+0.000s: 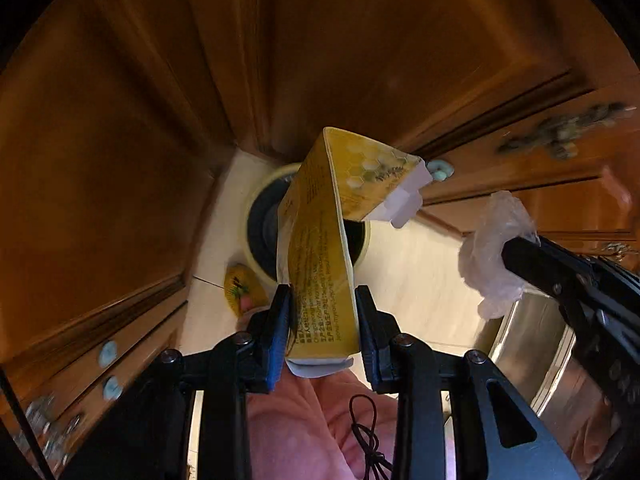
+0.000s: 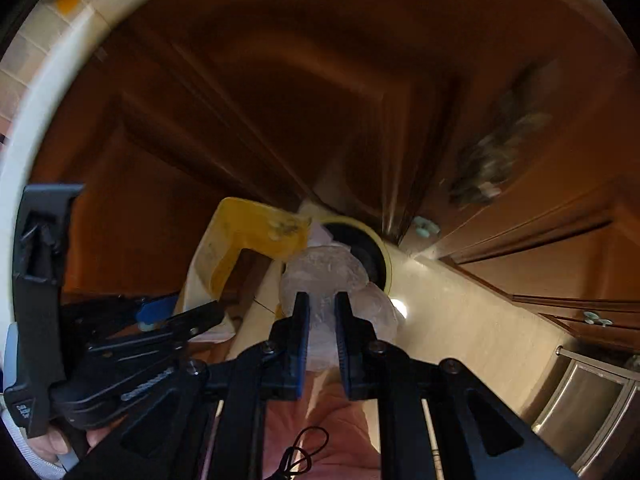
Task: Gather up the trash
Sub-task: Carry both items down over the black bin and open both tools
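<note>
My left gripper [image 1: 323,300] points down and is shut on a bent yellow carton [image 1: 320,248] with a honeycomb print and white end flaps. Straight below it stands a round bin [image 1: 260,220] with a cream rim and dark inside. My right gripper [image 2: 322,304] is shut on a wad of clear crumpled plastic [image 2: 320,272], also above the bin [image 2: 374,256]. The plastic wad [image 1: 492,248] and the right gripper show at the right of the left wrist view. The yellow carton [image 2: 248,232] and the left gripper [image 2: 176,312] appear at the left of the right wrist view.
Brown wooden cabinet doors [image 1: 360,60] surround the bin on a pale tiled floor [image 1: 416,264]. A slipper with a yellow pattern [image 1: 240,288] stands beside the bin. A steel appliance [image 1: 532,344] is at the right. Pink clothing [image 1: 312,420] of the person fills the bottom.
</note>
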Demonstrator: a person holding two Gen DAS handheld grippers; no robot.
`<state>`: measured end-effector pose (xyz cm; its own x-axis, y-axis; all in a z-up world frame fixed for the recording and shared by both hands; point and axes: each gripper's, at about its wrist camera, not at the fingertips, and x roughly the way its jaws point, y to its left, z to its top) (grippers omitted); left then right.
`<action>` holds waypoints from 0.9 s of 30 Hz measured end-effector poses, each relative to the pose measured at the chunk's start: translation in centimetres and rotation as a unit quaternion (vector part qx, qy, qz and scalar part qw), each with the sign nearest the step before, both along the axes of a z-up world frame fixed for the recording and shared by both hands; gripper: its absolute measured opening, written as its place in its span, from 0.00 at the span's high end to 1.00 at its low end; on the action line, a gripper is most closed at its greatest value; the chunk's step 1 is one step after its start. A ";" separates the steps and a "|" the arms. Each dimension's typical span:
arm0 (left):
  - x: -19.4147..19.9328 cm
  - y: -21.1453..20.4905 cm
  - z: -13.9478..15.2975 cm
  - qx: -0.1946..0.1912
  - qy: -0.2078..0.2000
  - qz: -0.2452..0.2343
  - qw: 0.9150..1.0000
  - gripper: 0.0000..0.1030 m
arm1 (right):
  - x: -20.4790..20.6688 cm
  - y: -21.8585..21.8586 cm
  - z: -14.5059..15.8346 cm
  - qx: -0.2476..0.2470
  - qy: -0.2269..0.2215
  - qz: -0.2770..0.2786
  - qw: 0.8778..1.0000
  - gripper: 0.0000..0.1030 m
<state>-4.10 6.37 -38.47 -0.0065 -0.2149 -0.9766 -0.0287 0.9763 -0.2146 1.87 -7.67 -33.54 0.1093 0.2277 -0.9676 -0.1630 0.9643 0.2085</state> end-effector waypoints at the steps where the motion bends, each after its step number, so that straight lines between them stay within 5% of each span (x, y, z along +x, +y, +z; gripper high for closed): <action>1: 0.2 0.0 -1.3 0.003 0.002 -0.004 1.000 0.70 | 0.1 0.3 -1.1 -0.007 0.004 0.003 1.000 0.88; 2: 0.5 -0.1 -2.3 0.008 0.003 -0.008 1.000 0.67 | 0.3 0.5 -2.3 -0.012 0.009 0.005 1.000 0.87; 5: 1.7 -1.0 -6.6 0.019 0.018 -0.021 0.999 0.25 | 1.1 0.9 -5.5 -0.015 0.026 0.001 1.000 0.86; 11: 3.0 0.7 -10.6 0.076 0.039 -0.015 0.996 0.24 | 3.1 1.5 -10.5 -0.031 0.058 -0.017 0.998 0.83; 16: 2.2 2.1 -8.9 0.117 0.020 -0.021 0.993 0.23 | 3.4 1.4 -11.3 -0.019 0.082 -0.031 0.996 0.60; 23: 3.3 3.1 -5.7 0.132 -0.010 -0.011 0.991 0.23 | 2.2 2.1 -8.7 -0.026 0.074 -0.005 0.997 0.56; 27: 3.4 2.8 -2.2 0.119 -0.033 -0.002 0.992 0.23 | 1.2 2.0 -4.4 -0.023 0.061 0.001 0.998 0.56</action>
